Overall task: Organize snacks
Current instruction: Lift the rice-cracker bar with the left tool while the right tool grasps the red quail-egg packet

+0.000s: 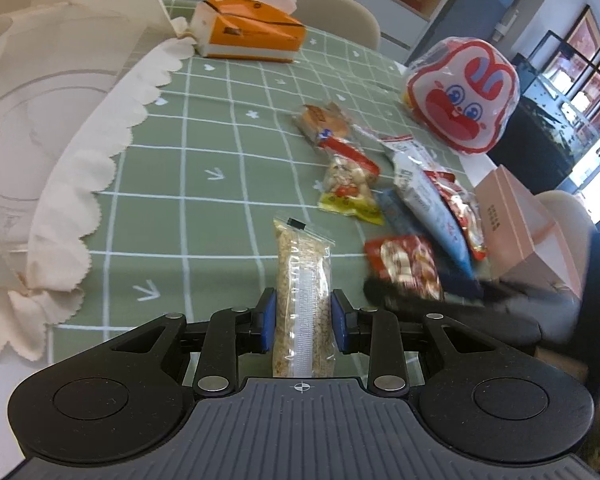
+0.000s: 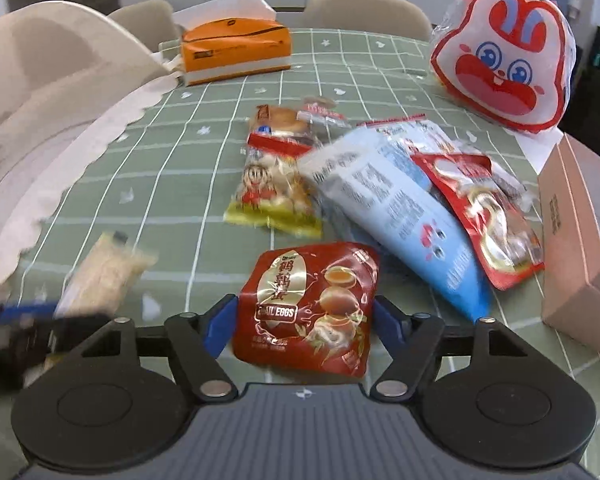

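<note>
Two grippers show, the left gripper [image 1: 303,316] and the right gripper [image 2: 303,320]. One tissue box [image 2: 236,50], one rabbit-face bag [image 2: 504,60] and one pink box [image 2: 580,264] stand about. Snack packets [image 2: 396,208] number perhaps seven, though the overlapping pile blurs the count.

The tablecloth [image 2: 172,184] is sage green with a white grid, the tissue box [image 2: 236,50] orange, the quail-egg pouch [image 2: 306,304] dark red, and the rabbit bag [image 2: 504,60] red and white.
</note>
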The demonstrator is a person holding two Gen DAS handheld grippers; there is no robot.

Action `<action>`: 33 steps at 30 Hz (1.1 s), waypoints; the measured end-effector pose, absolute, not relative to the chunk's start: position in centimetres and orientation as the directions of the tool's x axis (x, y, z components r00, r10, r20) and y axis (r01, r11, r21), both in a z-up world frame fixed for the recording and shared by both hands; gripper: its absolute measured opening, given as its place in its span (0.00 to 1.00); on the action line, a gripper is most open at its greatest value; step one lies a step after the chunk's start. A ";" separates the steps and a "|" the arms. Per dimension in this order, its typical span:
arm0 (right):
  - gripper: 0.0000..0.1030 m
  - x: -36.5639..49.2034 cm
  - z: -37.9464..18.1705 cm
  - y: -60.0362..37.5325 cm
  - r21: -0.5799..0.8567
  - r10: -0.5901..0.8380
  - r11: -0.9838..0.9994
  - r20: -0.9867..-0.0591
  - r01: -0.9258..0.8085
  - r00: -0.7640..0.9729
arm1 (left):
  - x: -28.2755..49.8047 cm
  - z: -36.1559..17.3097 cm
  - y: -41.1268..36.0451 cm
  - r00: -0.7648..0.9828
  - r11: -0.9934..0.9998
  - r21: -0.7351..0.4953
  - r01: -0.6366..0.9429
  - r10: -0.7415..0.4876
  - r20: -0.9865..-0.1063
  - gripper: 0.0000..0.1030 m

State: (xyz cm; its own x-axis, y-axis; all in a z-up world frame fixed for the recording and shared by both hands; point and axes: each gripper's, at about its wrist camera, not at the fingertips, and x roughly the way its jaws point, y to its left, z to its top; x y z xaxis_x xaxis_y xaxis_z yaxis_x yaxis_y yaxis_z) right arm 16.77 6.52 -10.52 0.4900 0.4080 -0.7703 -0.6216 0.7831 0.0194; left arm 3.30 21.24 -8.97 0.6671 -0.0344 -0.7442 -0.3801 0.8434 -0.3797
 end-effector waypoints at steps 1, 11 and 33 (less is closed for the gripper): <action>0.69 16.5 -10.5 5.8 0.024 0.415 0.778 -0.771 -0.628 0.484 | 3.5 -8.9 20.9 0.668 0.846 -0.383 -0.372 -0.043 -0.743 0.32; 0.70 13.5 -10.1 -3.1 0.037 0.447 0.724 -0.785 -0.689 0.428 | 5.2 -8.3 16.3 0.662 0.882 -0.397 -0.256 -0.139 -0.736 0.32; 0.74 11.0 -10.7 -11.0 -0.103 0.391 0.775 -0.698 -0.624 0.600 | 4.6 -9.1 13.4 0.635 0.888 -0.382 -0.257 -0.142 -0.759 0.32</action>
State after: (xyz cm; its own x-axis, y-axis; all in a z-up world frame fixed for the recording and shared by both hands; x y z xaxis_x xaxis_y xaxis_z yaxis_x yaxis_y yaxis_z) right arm 10.96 -10.97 -10.70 0.6005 0.3908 -0.6976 -0.6235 0.7750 -0.1025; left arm 4.63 13.40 -9.12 0.6354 -0.1422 -0.7590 -0.2572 0.8878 -0.3817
